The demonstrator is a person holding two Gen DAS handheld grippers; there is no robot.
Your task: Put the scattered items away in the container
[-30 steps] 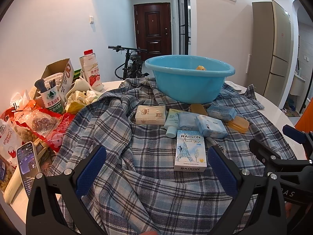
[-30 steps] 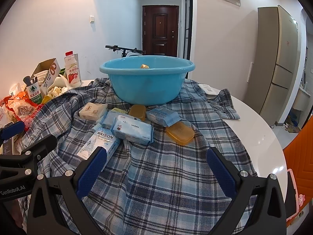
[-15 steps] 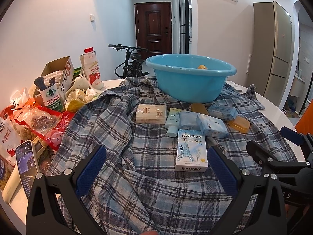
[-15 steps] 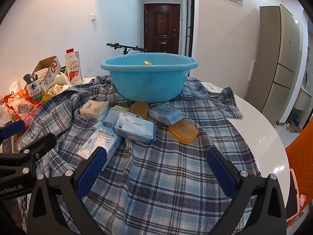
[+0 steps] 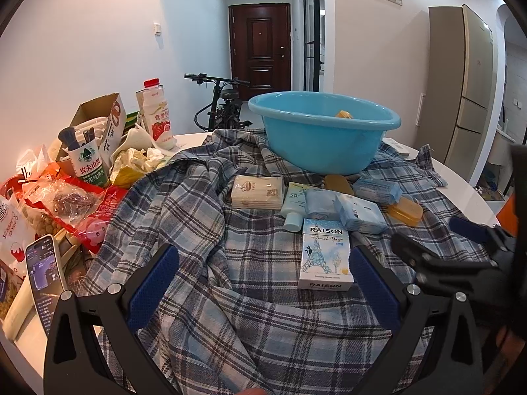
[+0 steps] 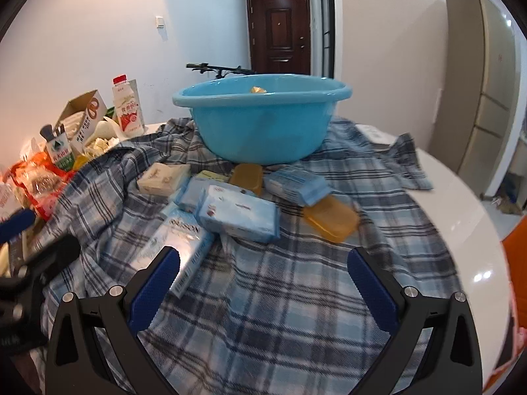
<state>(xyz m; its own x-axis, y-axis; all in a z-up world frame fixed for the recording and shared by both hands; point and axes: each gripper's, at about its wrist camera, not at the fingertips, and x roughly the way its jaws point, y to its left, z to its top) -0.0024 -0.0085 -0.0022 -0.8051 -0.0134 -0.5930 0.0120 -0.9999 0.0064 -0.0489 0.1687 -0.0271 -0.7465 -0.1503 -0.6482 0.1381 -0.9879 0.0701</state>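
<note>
A blue basin (image 5: 324,131) (image 6: 260,121) stands on a plaid cloth (image 5: 204,230) with a yellow item inside. In front of it lie a RAISON box (image 5: 326,258) (image 6: 179,245), a beige soap pack (image 5: 257,191) (image 6: 164,177), a sunscreen tube (image 5: 293,207), blue wipe packs (image 5: 359,212) (image 6: 238,214) and two amber soap cases (image 5: 405,210) (image 6: 331,219). My left gripper (image 5: 263,283) is open and empty, just short of the RAISON box. My right gripper (image 6: 263,278) is open and empty, low over the cloth before the wipe pack and amber case.
Snack bags (image 5: 56,204), a carton with brushes (image 5: 89,161), a milk bottle (image 5: 158,118) and a phone (image 5: 44,276) crowd the table's left side. The white table edge (image 6: 467,230) curves at right. A bicycle (image 5: 224,98) and fridge (image 5: 461,82) stand beyond.
My right gripper has moved forward and lower toward the items, which now look larger. My left gripper has barely shifted.
</note>
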